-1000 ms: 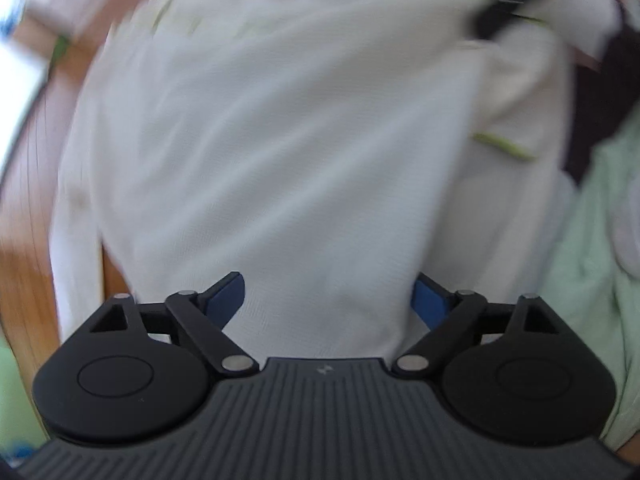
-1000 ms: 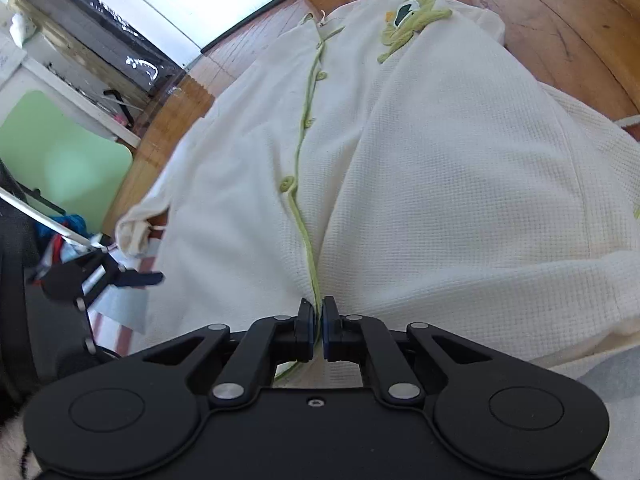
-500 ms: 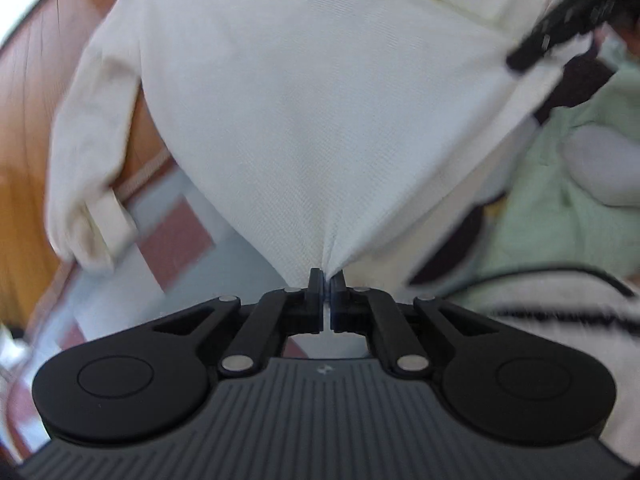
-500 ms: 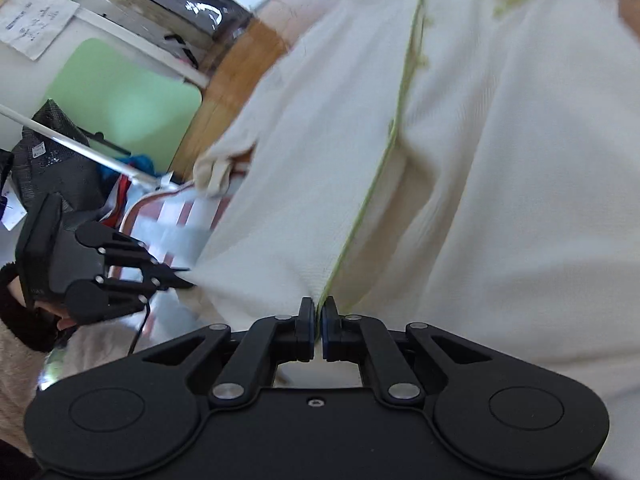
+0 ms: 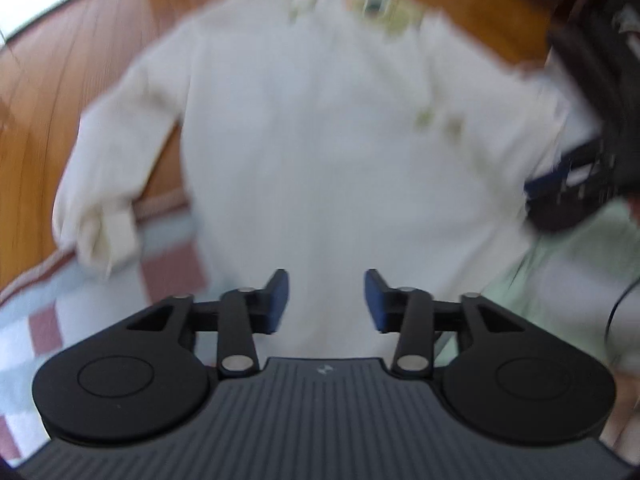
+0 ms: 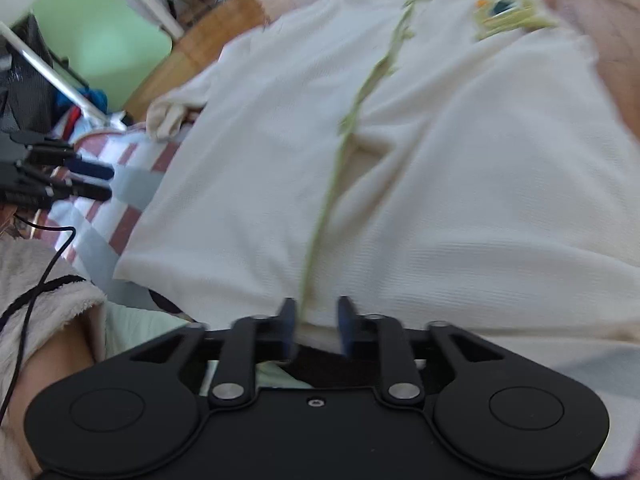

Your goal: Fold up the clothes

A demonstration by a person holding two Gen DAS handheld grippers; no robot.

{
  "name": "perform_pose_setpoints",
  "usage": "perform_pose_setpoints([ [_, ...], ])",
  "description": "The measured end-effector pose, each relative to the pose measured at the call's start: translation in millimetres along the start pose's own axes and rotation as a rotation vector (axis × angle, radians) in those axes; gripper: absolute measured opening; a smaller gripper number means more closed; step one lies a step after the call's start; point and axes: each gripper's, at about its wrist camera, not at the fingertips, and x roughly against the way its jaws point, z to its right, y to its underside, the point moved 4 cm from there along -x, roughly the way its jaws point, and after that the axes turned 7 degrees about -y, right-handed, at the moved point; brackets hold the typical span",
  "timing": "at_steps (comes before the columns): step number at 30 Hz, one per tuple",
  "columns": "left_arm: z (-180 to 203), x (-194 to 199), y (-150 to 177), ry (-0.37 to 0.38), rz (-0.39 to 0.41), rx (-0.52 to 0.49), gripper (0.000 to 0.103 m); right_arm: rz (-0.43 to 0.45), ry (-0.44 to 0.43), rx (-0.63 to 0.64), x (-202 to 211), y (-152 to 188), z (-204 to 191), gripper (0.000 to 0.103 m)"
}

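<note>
On my left wrist view, blurred, the left gripper (image 5: 325, 300) stands wide apart and grips nothing, with the cream cardigan (image 5: 340, 152) spread ahead over the wooden floor (image 5: 80, 80) and checked mat (image 5: 168, 268). On my right wrist view, the right gripper (image 6: 316, 328) is parted a little at the cardigan's hem, gripping nothing I can see, beside its green placket (image 6: 340, 140).

Black claw (image 5: 325, 300) bodies w/ blue pads (image 6: 345, 326) — silver screws, fuzzy cream sleeve (image 6: 48, 300).
</note>
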Motion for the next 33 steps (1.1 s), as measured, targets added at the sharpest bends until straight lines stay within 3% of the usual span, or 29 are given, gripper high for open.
perform_pose_setpoints([
  [4, 65.1, -11.9, -51.0, 0.056, 0.078, -0.038, 0.045, 0.106, 0.212, 0.009, 60.5, 11.4, 44.0, 0.039],
  [7, 119.7, -38.7, -80.2, 0.123, 0.096, -0.092, 0.045, 0.175, 0.311, -0.059, 95.8, 28.8, 78.1, 0.039],
  [12, 191.2, -78.6, -86.0, 0.120, 0.127, -0.238, 0.045, 0.237, 0.318, -0.170, 103.0, 48.8, 103.5, 0.040],
  [15, 205.6, -96.3, -73.4, 0.152, 0.100, -0.300, 0.046, 0.272, 0.298, -0.211, 96.8, 51.1, 108.1, 0.053],
  [16, 207.1, -101.9, -68.6, 0.158, 0.087, -0.308, 0.049, 0.283, 0.291, -0.225, 94.7, 51.9, 109.7, 0.061],
  [19, 207.9, -119.9, -57.3, 0.170, 0.055, -0.307, 0.066, 0.344, 0.270, -0.266, 87.9, 44.1, 116.4, 0.066],
  [21, 212.4, -131.3, -51.1, 0.167, 0.033, -0.348, 0.068, 0.353, 0.264, -0.291, 83.3, 39.1, 123.7, 0.063],
  [22, 214.5, -131.7, -48.9, 0.166, 0.034, -0.374, 0.068, 0.348, 0.264, -0.266, 85.7, 39.2, 118.8, 0.036],
  [23, 214.9, -129.0, -47.6, 0.173, 0.029, -0.391, 0.060, 0.343, 0.263, -0.242, 88.0, 39.3, 113.9, 0.007],
  [24, 215.4, -126.3, -46.2, 0.180, 0.024, -0.408, 0.047, 0.338, 0.262, -0.218, 90.4, 39.5, 109.1, 0.007],
  [25, 212.7, -123.5, -45.4, 0.189, 0.003, -0.402, 0.009, 0.333, 0.262, -0.194, 92.8, 39.6, 104.2, 0.007],
  [26, 206.1, -120.5, -45.3, 0.198, -0.037, -0.364, 0.001, 0.328, 0.261, -0.169, 95.2, 39.7, 99.3, 0.006],
  [30, 182.8, -100.9, -32.2, 0.189, -0.063, -0.341, 0.001, 0.293, 0.260, -0.077, 100.7, 42.1, 81.3, 0.006],
  [33, 177.2, -94.1, -22.1, 0.153, -0.084, -0.360, 0.001, 0.164, 0.275, -0.040, 77.5, 56.2, 78.2, 0.006],
])
